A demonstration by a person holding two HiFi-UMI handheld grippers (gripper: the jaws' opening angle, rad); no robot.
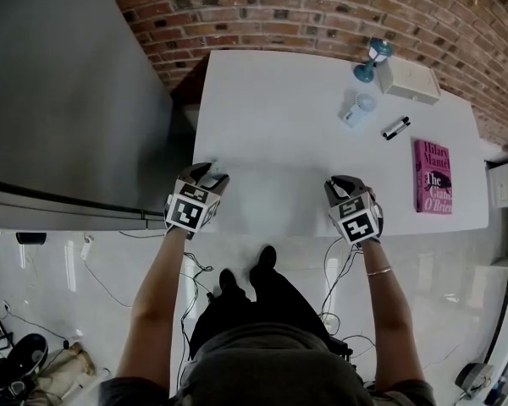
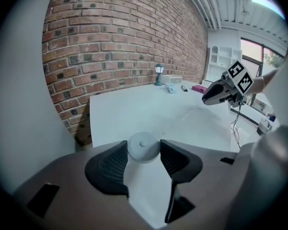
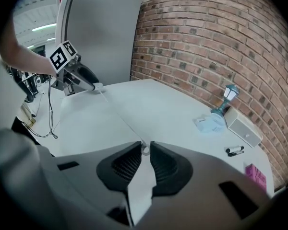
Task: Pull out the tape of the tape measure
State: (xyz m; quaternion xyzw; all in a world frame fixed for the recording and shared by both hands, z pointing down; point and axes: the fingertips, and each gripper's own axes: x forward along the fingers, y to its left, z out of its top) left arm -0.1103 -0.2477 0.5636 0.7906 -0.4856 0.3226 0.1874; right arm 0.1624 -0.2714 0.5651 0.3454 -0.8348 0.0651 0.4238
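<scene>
My left claw clamps the small round white plastic tape measure above the white counter. My right claw pinches the ring tab of its thin white tape. The case looks light and slick and the tape flimsy, so I'd pull by the tab.

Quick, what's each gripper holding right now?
Left gripper: closed, holding the tape measure.
Right gripper: closed, pinching the tape end.

The tape's end is mostly hidden between the right gripper's jaws.
</scene>
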